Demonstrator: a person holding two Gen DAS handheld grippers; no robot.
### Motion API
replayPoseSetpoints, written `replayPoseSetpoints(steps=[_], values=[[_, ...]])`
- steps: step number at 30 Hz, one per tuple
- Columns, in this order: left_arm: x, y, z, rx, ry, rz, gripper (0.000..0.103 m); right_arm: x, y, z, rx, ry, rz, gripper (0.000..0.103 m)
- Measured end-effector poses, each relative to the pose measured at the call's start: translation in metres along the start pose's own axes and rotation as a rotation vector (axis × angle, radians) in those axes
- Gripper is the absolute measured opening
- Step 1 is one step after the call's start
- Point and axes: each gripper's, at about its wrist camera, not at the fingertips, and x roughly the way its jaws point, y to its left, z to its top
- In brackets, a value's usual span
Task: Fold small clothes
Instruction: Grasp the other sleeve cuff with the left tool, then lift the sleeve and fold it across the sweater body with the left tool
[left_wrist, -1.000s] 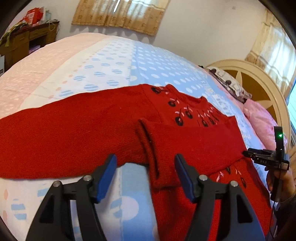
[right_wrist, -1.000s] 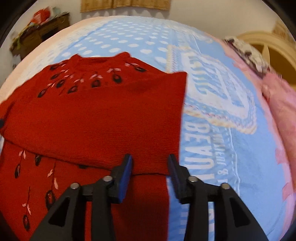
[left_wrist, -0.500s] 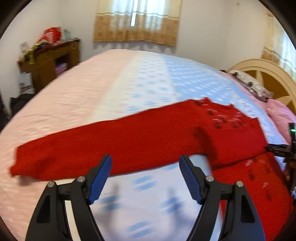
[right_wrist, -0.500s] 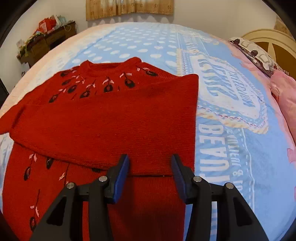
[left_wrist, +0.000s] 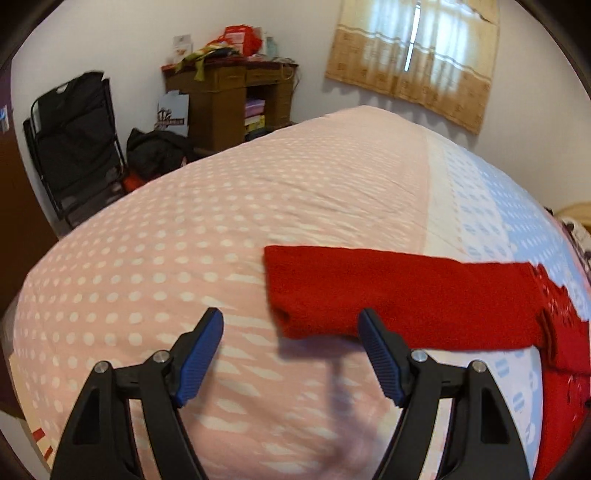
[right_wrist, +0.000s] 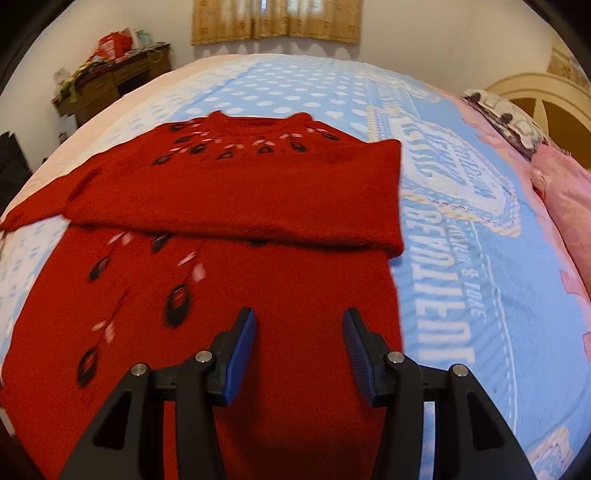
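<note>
Red sweater (right_wrist: 229, 206) on dotted pink-and-blue bedspread (left_wrist: 184, 258), wooden desk (left_wrist: 229, 96) behind, both tools released, empty.

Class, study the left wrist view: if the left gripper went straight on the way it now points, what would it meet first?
Most likely the cuff end of the red sweater's outstretched sleeve, lying flat on the pink dotted bedspread. The open left gripper holds nothing. Depth is unclear, so it might touch the bedspread just short of the cuff.

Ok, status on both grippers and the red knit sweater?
Left gripper open, empty, jaws just widened, by the outstretched sleeve's cuff. Right gripper open, empty, over red knit sweater, other sleeve folded across. Nothing in the way.
</note>
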Motion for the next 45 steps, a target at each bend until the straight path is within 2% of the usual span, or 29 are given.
replayPoseSetpoints(steps=[4,7,10,13,15,18,20,21,24,26,33,39,45], values=[[0.013,-0.005,0.003,-0.027,0.027,-0.033,0.076,-0.016,0.025,-0.012,-0.084,-0.016,-0.001,0.051],[0.026,-0.004,0.006,-0.074,0.064,-0.069,0.071,-0.020,0.042,-0.023,-0.129,-0.017,0.014,0.051],[0.030,-0.003,0.010,-0.111,0.074,-0.085,0.069,-0.022,0.059,-0.034,-0.183,-0.056,-0.034,0.051],[0.031,-0.002,0.013,-0.131,0.087,-0.100,0.056,-0.023,0.067,-0.037,-0.219,-0.085,-0.080,0.051],[0.033,-0.001,0.014,-0.140,0.092,-0.102,0.050,-0.021,0.066,-0.036,-0.217,-0.086,-0.082,0.051],[0.036,0.004,0.015,-0.144,0.104,-0.113,0.035,-0.020,0.061,-0.037,-0.188,-0.085,-0.063,0.052],[0.037,0.008,0.015,-0.158,0.112,-0.124,0.017,-0.020,0.060,-0.039,-0.165,-0.087,-0.058,0.055],[0.037,0.009,0.015,-0.162,0.116,-0.134,0.015,-0.020,0.059,-0.040,-0.158,-0.088,-0.057,0.055],[0.031,0.012,0.016,-0.183,0.107,-0.161,0.013,-0.020,0.058,-0.041,-0.144,-0.091,-0.054,0.056],[0.019,0.011,0.019,-0.194,0.072,-0.177,0.012,-0.020,0.058,-0.041,-0.142,-0.091,-0.054,0.057],[-0.015,-0.008,0.035,-0.171,-0.009,-0.240,0.012,-0.020,0.059,-0.043,-0.139,-0.099,-0.062,0.057],[-0.049,-0.045,0.055,-0.112,-0.072,-0.323,0.012,-0.029,0.056,-0.043,-0.121,-0.124,-0.058,0.058],[-0.087,-0.091,0.074,-0.035,-0.122,-0.425,0.011,-0.047,0.052,-0.047,-0.053,-0.172,0.019,0.058]])
